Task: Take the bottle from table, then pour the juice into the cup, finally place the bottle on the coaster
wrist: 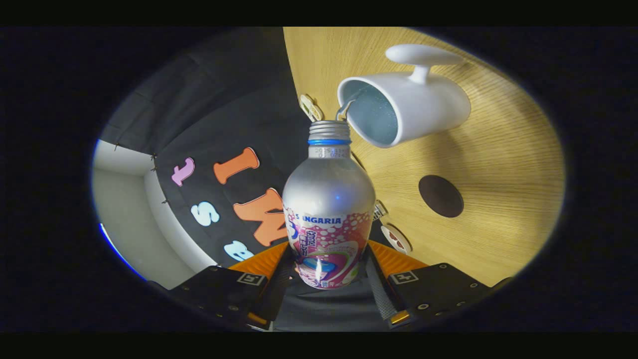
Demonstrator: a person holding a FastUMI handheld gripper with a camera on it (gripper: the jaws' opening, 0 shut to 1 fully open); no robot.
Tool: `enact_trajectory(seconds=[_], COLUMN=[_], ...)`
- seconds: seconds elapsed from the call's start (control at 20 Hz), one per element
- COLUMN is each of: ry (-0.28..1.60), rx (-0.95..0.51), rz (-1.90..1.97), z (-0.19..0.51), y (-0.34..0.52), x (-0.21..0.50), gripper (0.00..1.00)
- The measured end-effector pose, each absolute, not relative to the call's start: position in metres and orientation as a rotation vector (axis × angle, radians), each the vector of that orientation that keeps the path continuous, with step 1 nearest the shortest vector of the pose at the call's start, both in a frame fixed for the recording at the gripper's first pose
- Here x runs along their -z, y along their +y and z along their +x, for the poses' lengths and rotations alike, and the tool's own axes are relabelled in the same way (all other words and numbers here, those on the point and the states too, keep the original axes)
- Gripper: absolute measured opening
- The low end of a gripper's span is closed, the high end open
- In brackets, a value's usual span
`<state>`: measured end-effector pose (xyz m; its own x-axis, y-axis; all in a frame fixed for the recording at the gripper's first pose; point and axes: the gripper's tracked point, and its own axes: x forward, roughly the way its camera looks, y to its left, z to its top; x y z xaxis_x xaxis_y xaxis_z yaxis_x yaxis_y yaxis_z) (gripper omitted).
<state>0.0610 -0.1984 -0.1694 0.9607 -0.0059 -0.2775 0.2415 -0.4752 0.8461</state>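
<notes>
— Clamped between your gripper [329,279] fingers, the silver aluminium bottle with pink label [329,209] is tipping; its mouth is meeting the white ceramic cup [423,107] at one o'clock.

— You're pouring; be tilting slowly, keeping the mouth over the rim.

— And the dark round coaster [441,196] is waiting at three o'clock on the pale wooden table [498,174].

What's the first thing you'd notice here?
A silver bottle with a pink label, clamped between the gripper fingers and tipped so its open neck meets the white cup, a thin stream pouring in. A dark round coaster lies on the wooden table beside the cup.
</notes>
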Motion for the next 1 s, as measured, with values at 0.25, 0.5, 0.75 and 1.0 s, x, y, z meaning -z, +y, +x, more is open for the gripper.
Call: enact_trajectory(seconds=[0.25, 0.5, 0.75, 1.0], ry=[0.166, 0.140, 0.114, 0.085], rx=[0.291, 0.280, 0.276, 0.271], rz=[2.068, 2.109, 2.140, 2.171], z=[0.061, 0.065, 0.066, 0.067], y=[-0.203, -0.209, -0.214, -0.219], x=[0.166, 0.158, 0.150, 0.146], gripper=[0.76, 0.76, 0.76, 0.76])
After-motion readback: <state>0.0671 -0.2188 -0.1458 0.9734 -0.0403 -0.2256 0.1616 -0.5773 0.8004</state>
